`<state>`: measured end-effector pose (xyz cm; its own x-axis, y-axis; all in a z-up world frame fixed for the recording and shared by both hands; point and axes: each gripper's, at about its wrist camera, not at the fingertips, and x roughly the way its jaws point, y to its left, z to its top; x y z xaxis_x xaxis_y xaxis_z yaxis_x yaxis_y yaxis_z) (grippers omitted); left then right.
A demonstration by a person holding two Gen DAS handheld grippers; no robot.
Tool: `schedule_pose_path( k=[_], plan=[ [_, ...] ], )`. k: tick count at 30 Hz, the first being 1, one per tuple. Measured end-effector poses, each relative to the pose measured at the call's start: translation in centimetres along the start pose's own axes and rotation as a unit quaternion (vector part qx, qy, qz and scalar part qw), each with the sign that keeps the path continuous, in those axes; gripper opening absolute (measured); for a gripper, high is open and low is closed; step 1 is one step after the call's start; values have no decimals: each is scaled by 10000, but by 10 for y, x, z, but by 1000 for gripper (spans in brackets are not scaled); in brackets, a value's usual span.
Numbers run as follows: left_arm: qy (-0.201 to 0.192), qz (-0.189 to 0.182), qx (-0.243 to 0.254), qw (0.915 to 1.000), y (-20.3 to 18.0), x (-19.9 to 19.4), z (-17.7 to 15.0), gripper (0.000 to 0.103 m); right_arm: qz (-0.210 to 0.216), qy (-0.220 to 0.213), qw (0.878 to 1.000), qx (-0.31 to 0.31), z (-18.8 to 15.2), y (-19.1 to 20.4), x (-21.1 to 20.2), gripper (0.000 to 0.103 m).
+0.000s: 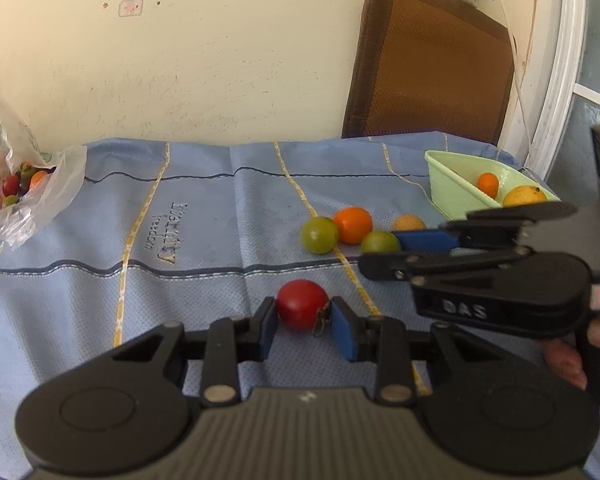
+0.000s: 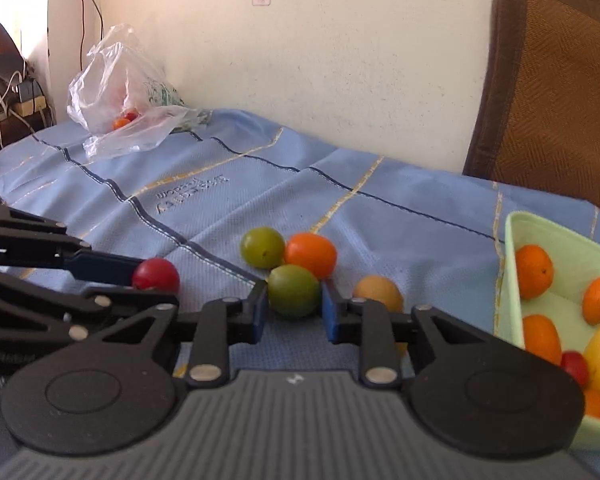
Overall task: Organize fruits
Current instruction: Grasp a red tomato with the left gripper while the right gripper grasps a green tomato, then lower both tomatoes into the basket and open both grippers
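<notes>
The blue cloth (image 1: 204, 240) covers the whole tabletop, and the pale green tray (image 2: 512, 280) stands at its right side, well apart from the clear plastic bag (image 2: 116, 104) of small fruit at the far left by the wall. The tray already holds several orange fruits, a large yellow one and some red ones.

Between bag and tray lies a loose cluster: a green fruit (image 2: 262, 247) and an orange fruit (image 2: 310, 254) touching each other on the far side, a pale yellow-orange fruit (image 2: 378, 293) to the right, nearer the tray.

The right tongs (image 2: 294, 312) are closed on a second green fruit (image 2: 293, 290), a blue pad against each of its sides; it touches the orange fruit behind it. The left tongs (image 1: 303, 322) are likewise closed down on a red tomato (image 1: 302, 309) lying alone, nearer and to the left of the cluster, with its dried stalk against the right pad.

The relation that matters is the way to the tray: it lies to the right of both fruits, and the right tongs are clearly the nearer, with only the pale yellow-orange fruit in between. The left tongs would have to pass across the right ones, so I judge the green fruit should go in first. Both fruits are round, so neither has a long axis to mind.
</notes>
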<state>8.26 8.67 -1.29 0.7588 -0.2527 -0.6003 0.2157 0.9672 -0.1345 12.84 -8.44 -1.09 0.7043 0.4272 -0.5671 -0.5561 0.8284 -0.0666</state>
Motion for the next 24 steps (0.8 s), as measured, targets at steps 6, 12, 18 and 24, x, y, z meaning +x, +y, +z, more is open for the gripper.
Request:
schedule_pose_path(
  k=[6,12,18,24],
  plan=[
    [-34,-224,27,9997,-10,-5,-2,29,-87,-376,9989,277,-32,0,-57,30],
    [75,-905,294,9954,-63,-5,-5,29,-608,-497,9942,733,-68,-23,-105,30],
    [131,-1128,817,9902,-113,2,3,29,-967,-812,9868,1011,-82,-48,-135,30],
    [-71,-1270,797,9887,-135,12,53,29,-1303,-1306,9747,1258,-75,-82,-146,30]
  ],
)
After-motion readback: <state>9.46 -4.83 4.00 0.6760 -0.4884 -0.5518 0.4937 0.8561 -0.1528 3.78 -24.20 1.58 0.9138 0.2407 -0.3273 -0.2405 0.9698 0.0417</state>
